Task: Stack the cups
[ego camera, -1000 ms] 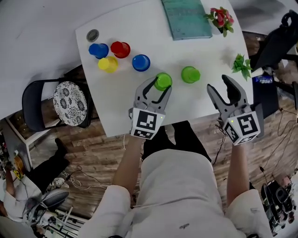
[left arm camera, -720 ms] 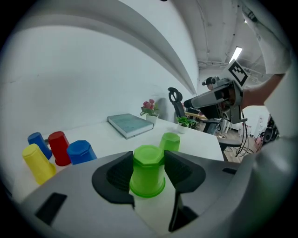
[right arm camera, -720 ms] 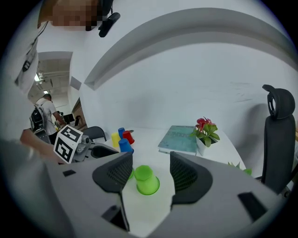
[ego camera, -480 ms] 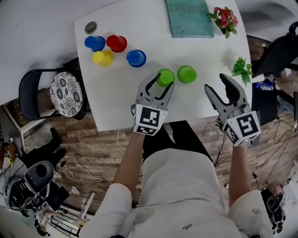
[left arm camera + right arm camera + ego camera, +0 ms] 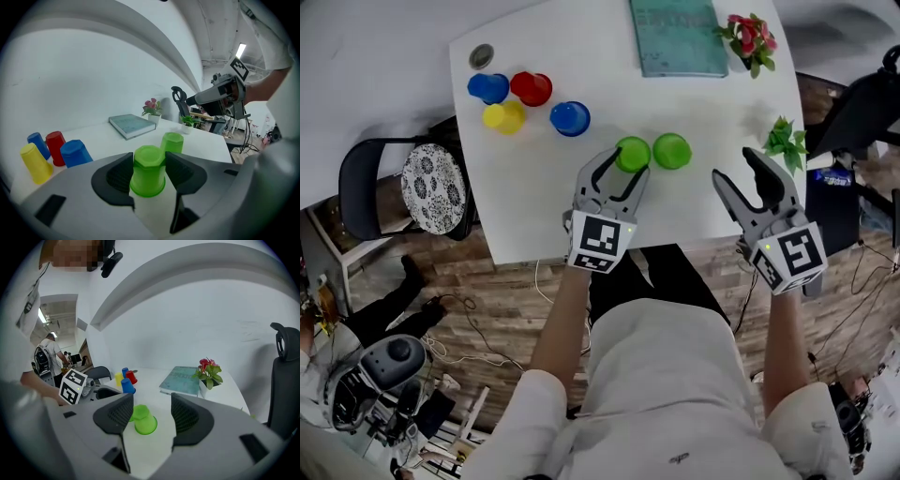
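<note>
Two upturned green cups are near the front of the white table [image 5: 534, 197]. My left gripper [image 5: 626, 167] is shut on the nearer green cup [image 5: 632, 153], with a pad on each side of it [image 5: 149, 169]. It sits low over the table. The second green cup [image 5: 672, 150] stands just to its right and appears behind it [image 5: 172, 142] in the left gripper view. My right gripper [image 5: 738, 167] is open and empty to the right of both. Past its jaws [image 5: 150, 413] that second green cup [image 5: 144, 420] shows on the table.
Two blue cups [image 5: 488, 87] [image 5: 570, 118], a red cup [image 5: 532, 88] and a yellow cup [image 5: 503, 116] stand at the table's far left, by a small grey disc [image 5: 482, 56]. A teal book [image 5: 677, 36], a flower pot [image 5: 747, 39] and a small plant [image 5: 786, 142] sit at the right. A chair [image 5: 412, 197] stands left of the table.
The left gripper has shifted right with the green cup between its jaws, closing the gap to the second green cup. The right gripper has stayed put.
</note>
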`<state>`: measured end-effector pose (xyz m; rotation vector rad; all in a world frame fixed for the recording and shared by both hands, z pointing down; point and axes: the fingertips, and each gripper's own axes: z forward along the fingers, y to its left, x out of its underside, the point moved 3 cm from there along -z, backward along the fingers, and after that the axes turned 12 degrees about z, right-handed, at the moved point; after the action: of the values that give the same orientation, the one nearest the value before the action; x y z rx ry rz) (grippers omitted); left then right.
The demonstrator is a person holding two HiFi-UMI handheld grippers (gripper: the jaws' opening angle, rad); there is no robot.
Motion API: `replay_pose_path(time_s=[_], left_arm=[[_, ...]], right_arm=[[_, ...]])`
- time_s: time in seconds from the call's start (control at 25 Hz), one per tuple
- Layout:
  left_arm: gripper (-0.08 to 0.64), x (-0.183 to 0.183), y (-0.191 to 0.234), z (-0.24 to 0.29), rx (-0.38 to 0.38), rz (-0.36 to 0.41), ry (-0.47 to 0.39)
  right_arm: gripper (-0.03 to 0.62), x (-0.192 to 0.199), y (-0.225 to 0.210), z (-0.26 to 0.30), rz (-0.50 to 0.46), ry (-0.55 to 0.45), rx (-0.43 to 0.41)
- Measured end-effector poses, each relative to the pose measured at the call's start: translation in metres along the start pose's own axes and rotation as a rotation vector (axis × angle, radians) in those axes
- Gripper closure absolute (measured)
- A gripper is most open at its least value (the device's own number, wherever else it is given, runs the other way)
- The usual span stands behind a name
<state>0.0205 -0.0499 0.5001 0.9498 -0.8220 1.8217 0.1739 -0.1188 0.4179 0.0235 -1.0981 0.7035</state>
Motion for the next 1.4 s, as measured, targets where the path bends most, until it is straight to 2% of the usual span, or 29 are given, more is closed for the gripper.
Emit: replay_pose_path(time_s=[0.28, 0.48, 0.72, 0.96, 1.4], left_arm=[[0.310, -0.004, -0.004, -0.004, 0.023, 0.020, -0.009], [0.308, -0.012, -0.002, -0.020, 0.014, 0.024, -0.015], [0.308, -0.026, 0.018, -0.043, -0.079, -0.001, -0.035], [0.308, -0.034, 0.047, -0.051, -0.162, 0.002, -0.019], [0.310, -0.016, 0.095, -0.042, -0.259, -0.025, 0.023]], right_arm=[[0.336, -0.005, -0.003, -0.002, 0.006, -0.020, -0.003], [0.336, -0.010, -0.005, 0.000, 0.013, -0.042, -0.013], [0.336, -0.024, 0.001, 0.012, 0.001, -0.060, -0.060], [0.336, -0.041, 0.015, 0.025, -0.035, -0.068, -0.115], [0.336, -0.046, 0.019, 0.038, -0.059, -0.040, -0.148]])
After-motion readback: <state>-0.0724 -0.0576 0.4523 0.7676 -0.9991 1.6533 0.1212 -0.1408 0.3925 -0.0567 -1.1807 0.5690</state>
